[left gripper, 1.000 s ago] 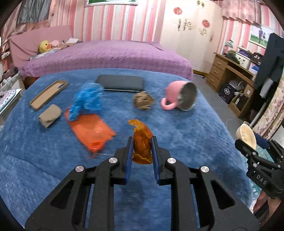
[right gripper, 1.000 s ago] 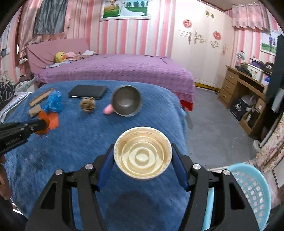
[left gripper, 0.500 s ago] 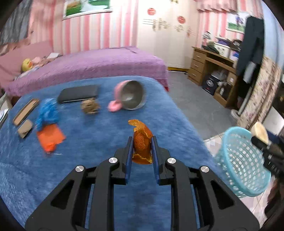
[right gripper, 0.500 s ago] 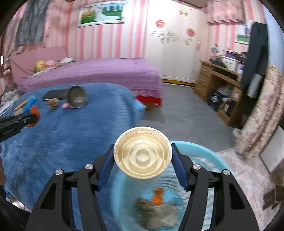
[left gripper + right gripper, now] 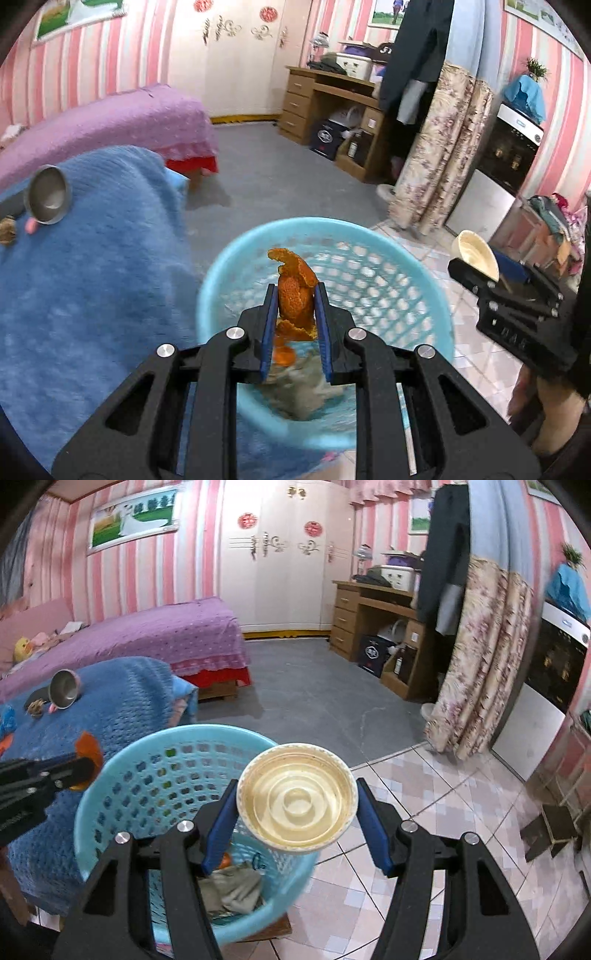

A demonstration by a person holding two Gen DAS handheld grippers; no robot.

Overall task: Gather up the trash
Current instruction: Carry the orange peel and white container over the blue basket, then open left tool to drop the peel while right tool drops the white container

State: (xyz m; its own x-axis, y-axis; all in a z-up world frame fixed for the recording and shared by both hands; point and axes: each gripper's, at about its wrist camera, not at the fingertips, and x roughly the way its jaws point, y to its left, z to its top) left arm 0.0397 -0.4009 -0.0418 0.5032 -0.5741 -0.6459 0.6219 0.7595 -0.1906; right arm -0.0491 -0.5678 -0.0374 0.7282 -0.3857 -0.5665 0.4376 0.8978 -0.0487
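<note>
The orange peel (image 5: 295, 295) was clamped upright between the blue pads of your left gripper (image 5: 294, 325), and it hung over the open mouth of the light-blue mesh basket (image 5: 424, 295). Your right gripper (image 5: 297, 827) was grasping a cream paper cup (image 5: 297, 797) by its sides, mouth toward the camera; it sat over the basket's near right rim rather than over the middle.

A second before, both grippers were held over the blue blanket (image 5: 92, 277) with the same two items in the same grips. You had since swung both hands off the bed, and the basket, then barely at the edge of view, came to fill the centre of both wrist views. Neither grip had altered over the swing.

The basket already held crumpled grey-brown waste (image 5: 232, 886) and an orange scrap at the bottom. It stood on the tiled floor just beside the blanket's edge.

In my judgement the carry was done and release was the step due. The peel looked well placed to drop inside. The cup was less certain: let go from there, it could strike the rim and fall outside.

On the blanket, a metal-lined pink mug (image 5: 47, 199) on its side and a brown crumpled wad (image 5: 6, 232) remained, so the collection was not finished.
</note>
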